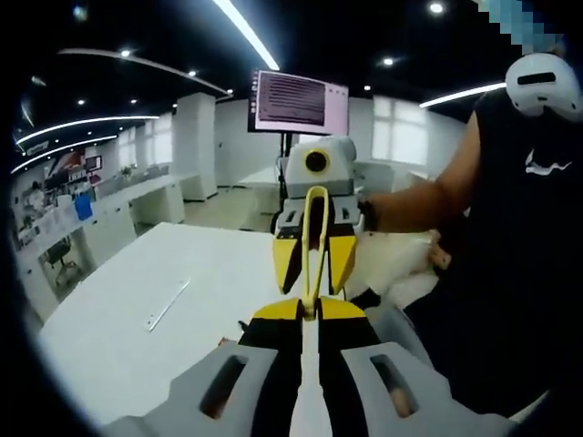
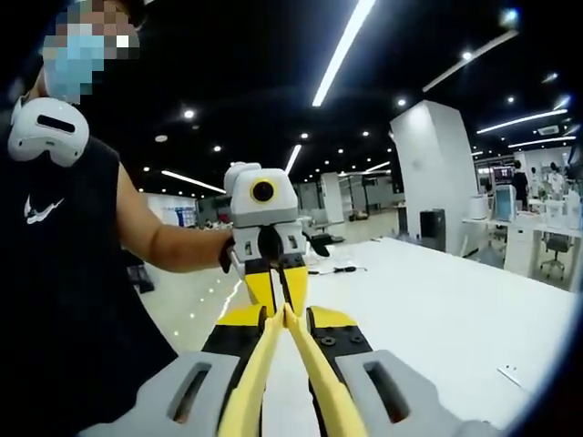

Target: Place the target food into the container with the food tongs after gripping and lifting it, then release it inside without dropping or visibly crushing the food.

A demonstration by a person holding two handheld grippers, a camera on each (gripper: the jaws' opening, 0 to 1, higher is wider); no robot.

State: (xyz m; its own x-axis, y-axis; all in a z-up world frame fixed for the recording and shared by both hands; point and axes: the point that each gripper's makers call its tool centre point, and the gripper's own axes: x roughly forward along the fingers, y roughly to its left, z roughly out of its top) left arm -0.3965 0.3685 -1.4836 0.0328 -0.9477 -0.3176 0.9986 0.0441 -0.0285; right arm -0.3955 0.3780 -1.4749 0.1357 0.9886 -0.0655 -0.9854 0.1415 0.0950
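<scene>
Two hand-held grippers face each other above white desk (image 1: 118,309): left hand-held gripper (image 1: 310,314), right hand-held gripper (image 2: 284,319), both clamped on yellow tongs (image 1: 314,246); food, container unseen; steady squeeze advised

Both cameras sit low behind their own jaws, above the white table (image 1: 137,319), aimed at each other. Left gripper view faces the right gripper (image 1: 314,255) close ahead, the wall monitor (image 1: 301,100) beyond it. Right gripper view faces the left gripper (image 2: 269,264) near; shared: table, person (image 2: 64,273).
</scene>
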